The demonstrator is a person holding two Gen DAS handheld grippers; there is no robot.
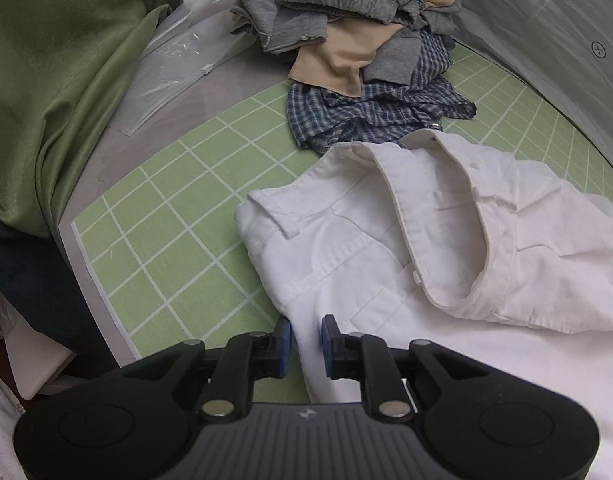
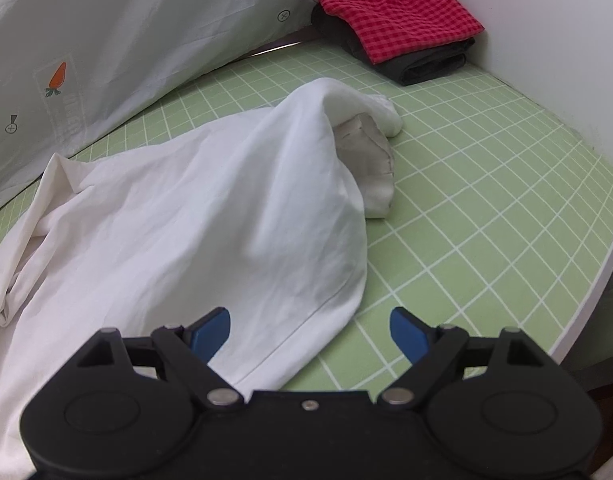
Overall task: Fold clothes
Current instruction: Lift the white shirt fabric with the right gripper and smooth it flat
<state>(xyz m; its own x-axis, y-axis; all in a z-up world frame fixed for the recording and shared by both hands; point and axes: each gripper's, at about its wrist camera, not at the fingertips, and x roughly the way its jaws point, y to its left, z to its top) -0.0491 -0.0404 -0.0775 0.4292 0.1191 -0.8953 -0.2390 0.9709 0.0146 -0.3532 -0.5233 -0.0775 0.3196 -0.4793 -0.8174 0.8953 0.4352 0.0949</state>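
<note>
Here the white pants (image 1: 386, 240) lie spread on the tabletop (image 1: 166, 216), ready for folding. The left claw (image 1: 306, 338) hangs slightly spread, pinching nothing; the right claw (image 2: 310, 330) is spread wide.

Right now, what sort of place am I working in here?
Probably a home laundry-folding station. A green gridded mat covers the table, white trousers lie spread on it, an unsorted clothes pile waits behind, and a folded red checked cloth is stacked by the wall.
</note>
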